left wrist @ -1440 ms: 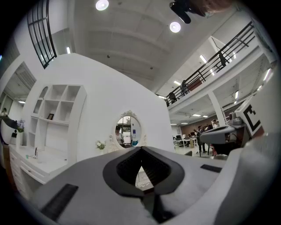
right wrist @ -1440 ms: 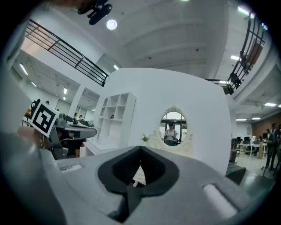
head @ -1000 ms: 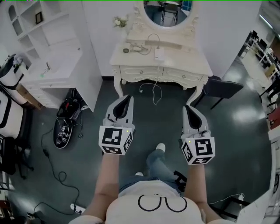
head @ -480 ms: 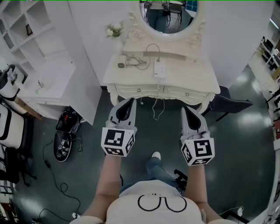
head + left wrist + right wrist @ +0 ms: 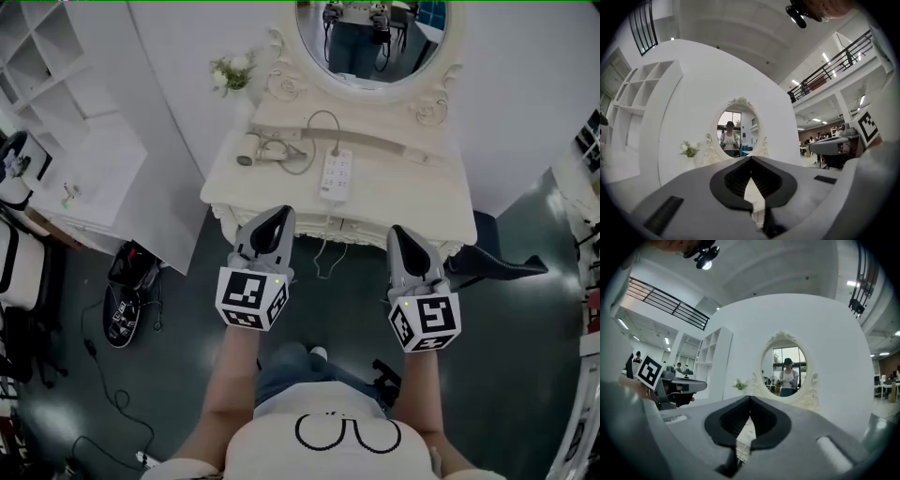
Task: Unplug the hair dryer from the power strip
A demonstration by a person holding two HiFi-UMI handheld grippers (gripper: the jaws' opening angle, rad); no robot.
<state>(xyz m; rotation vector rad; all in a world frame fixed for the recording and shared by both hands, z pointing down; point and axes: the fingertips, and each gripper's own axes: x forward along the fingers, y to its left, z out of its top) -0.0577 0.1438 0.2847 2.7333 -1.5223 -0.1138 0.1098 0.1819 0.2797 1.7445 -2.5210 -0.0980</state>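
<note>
Setting: a mock bedroom corner built inside a large open hall, not a real home.

- Straight ahead of both pairs of jaws: a cream carved dressing table (image 5: 412, 202) with an oval mirror (image 5: 375, 37) and a small bunch of flowers (image 5: 230, 73). Its surface backs onto a free-standing white wall (image 5: 525, 94).
- Left of the left jaws: white open shelving (image 5: 56, 56).
- Above and right of the left jaws, past the wall's top edge: an upper gallery with a black railing (image 5: 832, 63), strip lights (image 5: 828, 57), and distant people at desks (image 5: 820, 139).
- Below the jaws: a dark polished floor (image 5: 525, 356) with loose cables (image 5: 114, 398).
</note>
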